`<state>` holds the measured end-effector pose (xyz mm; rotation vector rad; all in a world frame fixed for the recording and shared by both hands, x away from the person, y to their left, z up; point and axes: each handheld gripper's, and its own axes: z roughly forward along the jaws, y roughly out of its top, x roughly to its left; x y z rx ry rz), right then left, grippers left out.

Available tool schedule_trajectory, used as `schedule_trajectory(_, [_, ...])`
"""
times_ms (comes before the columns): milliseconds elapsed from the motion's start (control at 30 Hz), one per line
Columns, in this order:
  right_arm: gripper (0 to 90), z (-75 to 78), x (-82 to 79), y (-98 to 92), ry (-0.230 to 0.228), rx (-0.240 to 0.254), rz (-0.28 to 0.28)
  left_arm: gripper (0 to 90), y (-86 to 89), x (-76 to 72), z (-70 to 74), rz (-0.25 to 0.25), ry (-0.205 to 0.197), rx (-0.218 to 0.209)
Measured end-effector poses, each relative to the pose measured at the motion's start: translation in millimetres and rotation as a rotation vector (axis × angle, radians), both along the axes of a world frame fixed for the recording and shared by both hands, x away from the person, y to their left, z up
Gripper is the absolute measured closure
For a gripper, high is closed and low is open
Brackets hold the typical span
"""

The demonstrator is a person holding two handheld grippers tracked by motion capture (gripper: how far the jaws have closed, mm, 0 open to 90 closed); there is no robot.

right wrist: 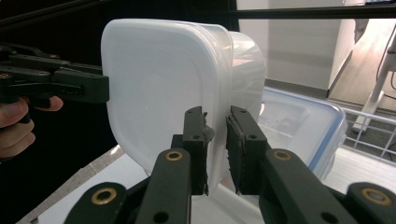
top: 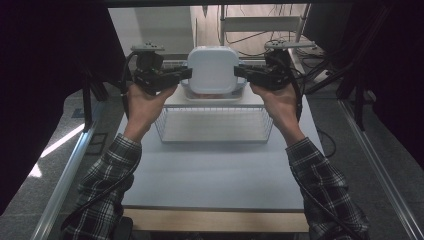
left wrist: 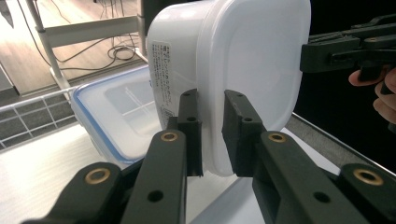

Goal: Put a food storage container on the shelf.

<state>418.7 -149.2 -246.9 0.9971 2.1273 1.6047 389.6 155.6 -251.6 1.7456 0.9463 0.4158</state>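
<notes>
A white lidded plastic container [top: 212, 69] hangs in the air at the far middle of the table, its flat lid turned toward the high view. My left gripper [top: 189, 74] is shut on its left rim and my right gripper [top: 238, 72] on its right rim. In the left gripper view the black jaws [left wrist: 211, 100] clamp the edge of the container [left wrist: 252, 56], with the right gripper [left wrist: 310, 56] on the far side. In the right gripper view the jaws [right wrist: 215, 114] pinch the rim of the container [right wrist: 159, 79], and the left gripper [right wrist: 98, 88] grips opposite.
A clear blue-rimmed container [left wrist: 116, 112] lies on the table under the lifted one, also seen as the blue-rimmed container [right wrist: 299, 121]. A wire basket [top: 215, 141] stands just nearer on the white table [top: 215, 175]. Dark curtains flank both sides; metal rails run along the table.
</notes>
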Motion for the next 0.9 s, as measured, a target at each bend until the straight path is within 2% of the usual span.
schedule_trajectory(200, [77.0,3.8,11.4,3.0,0.019,-0.007,-0.015,78.0,0.9,11.1,-0.3,0.008,0.018,-0.019])
schedule_trajectory(367, [75.4,4.7,20.3,5.1,0.038,-0.005,-0.025,76.8,2.9,17.7,-1.2,-0.002,0.011,-0.041])
schedule_trajectory(467, [69.2,5.4,24.1,7.3,0.043,-0.004,-0.028,72.0,2.2,20.6,-0.6,-0.013,0.005,-0.058])
schedule_trajectory(533, [66.2,5.8,26.5,10.0,0.047,-0.011,-0.028,67.9,1.8,23.1,0.1,-0.011,-0.004,-0.044])
schedule_trajectory(600, [64.2,5.6,29.0,13.5,0.045,-0.019,-0.041,66.2,1.0,25.9,0.3,-0.006,-0.001,-0.049])
schedule_trajectory(700, [63.2,5.9,33.3,15.1,0.053,-0.006,-0.044,64.2,0.8,30.4,-0.2,0.000,-0.001,-0.059])
schedule_trajectory(900, [60.7,5.0,40.3,18.3,0.063,-0.002,-0.058,59.7,-2.2,41.0,-3.0,0.021,0.005,-0.051])
